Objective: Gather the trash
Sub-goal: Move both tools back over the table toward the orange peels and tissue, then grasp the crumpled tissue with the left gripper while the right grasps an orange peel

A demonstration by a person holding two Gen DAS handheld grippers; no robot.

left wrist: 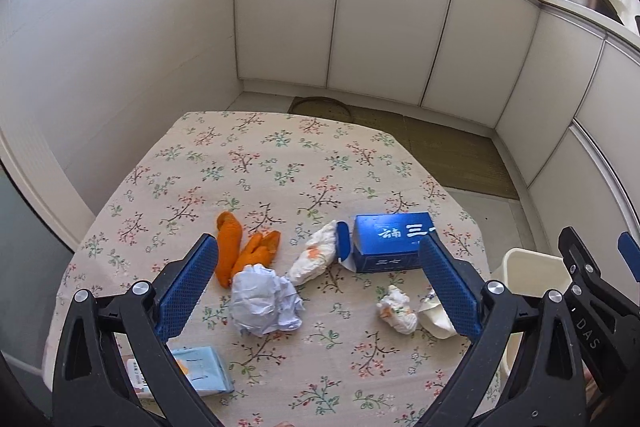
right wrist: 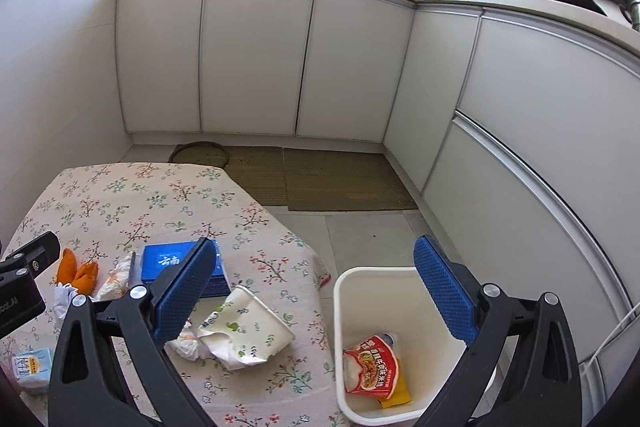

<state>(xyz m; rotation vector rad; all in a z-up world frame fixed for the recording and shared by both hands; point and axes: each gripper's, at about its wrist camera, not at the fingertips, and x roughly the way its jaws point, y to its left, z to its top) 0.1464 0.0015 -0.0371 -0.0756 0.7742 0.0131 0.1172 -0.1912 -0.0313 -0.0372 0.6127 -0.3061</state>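
Right gripper (left wrist: pixel 592 323) reads "DAS"; blue box (left wrist: pixel 394 241) shows "三" (rest unclear).

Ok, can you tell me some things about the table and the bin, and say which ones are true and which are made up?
1. The white bin already has a red packet inside. True.
2. The orange peel lies in the bin. False: it lies on the tablecloth.
3. The left gripper holds the crumpled paper ball. False: its jaws are open and empty.
4. The blue box sits on the table. True.
5. The right gripper is open. True.
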